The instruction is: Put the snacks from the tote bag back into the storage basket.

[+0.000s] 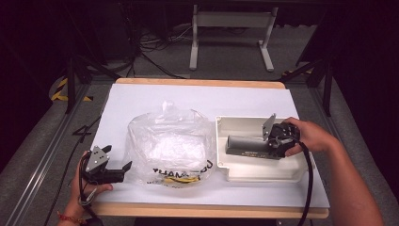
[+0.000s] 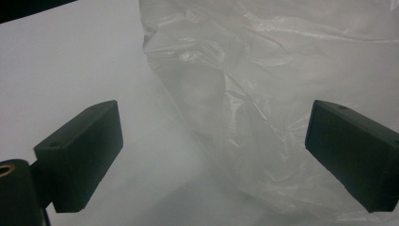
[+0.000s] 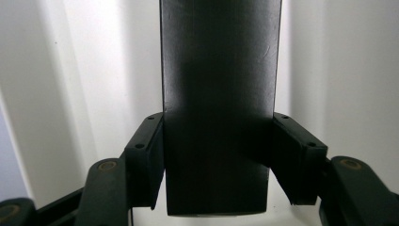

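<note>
Jaws: right gripper (image 3: 217,155) clamps dark bar (image 3: 219,94) | left gripper (image 2: 214,155) spread beside plastic bag (image 2: 282,94)

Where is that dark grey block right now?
In the high view the dark grey block is over the white tray, right of the plastic bag, clamped by the right tool.

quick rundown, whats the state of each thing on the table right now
left hand-held gripper: open, empty, beside the bag
right hand-held gripper: shut on the dark block
dark block: gripped, lying over the tray
plastic bag: crumpled, lying on the table, ungripped
white tray: upright, flat on the table
</note>
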The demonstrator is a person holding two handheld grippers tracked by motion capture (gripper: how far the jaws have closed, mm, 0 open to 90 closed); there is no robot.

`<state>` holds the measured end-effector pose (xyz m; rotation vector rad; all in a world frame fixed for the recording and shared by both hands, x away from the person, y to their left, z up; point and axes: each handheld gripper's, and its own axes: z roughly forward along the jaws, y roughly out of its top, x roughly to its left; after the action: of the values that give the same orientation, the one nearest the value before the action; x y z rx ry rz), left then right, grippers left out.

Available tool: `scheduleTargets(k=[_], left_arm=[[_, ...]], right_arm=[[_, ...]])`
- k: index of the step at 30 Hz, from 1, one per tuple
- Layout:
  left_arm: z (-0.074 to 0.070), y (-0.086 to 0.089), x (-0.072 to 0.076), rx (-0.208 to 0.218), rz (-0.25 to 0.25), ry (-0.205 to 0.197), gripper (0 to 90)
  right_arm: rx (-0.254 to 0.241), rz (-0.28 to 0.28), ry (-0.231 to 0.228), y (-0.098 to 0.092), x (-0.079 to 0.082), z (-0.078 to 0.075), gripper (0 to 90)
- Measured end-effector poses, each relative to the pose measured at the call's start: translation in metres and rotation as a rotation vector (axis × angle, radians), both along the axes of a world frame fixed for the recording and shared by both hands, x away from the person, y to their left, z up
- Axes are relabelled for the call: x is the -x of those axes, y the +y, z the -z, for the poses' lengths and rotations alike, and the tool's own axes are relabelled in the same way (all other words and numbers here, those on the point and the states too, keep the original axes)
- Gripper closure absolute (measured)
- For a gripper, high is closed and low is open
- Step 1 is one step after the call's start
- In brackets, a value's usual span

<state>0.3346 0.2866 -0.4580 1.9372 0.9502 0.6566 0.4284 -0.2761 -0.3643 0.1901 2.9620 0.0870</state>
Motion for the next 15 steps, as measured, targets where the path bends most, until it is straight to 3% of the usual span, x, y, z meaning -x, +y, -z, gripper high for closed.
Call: scheduleTargets(k=[12,15], left_arm=[[0.0000,-0.0001,-0.0006,-0.003,0.002,0.003,5.5],[0.0000,-0.0002,-0.0006,-0.004,0.002,0.003,5.5]], right_arm=[[0.030,0.012,-0.027,-0.0006,-0.0013,0.0005,40.3],[0.032,0.027,-0.056,-0.0020,-0.0020,0.0006,38.8]])
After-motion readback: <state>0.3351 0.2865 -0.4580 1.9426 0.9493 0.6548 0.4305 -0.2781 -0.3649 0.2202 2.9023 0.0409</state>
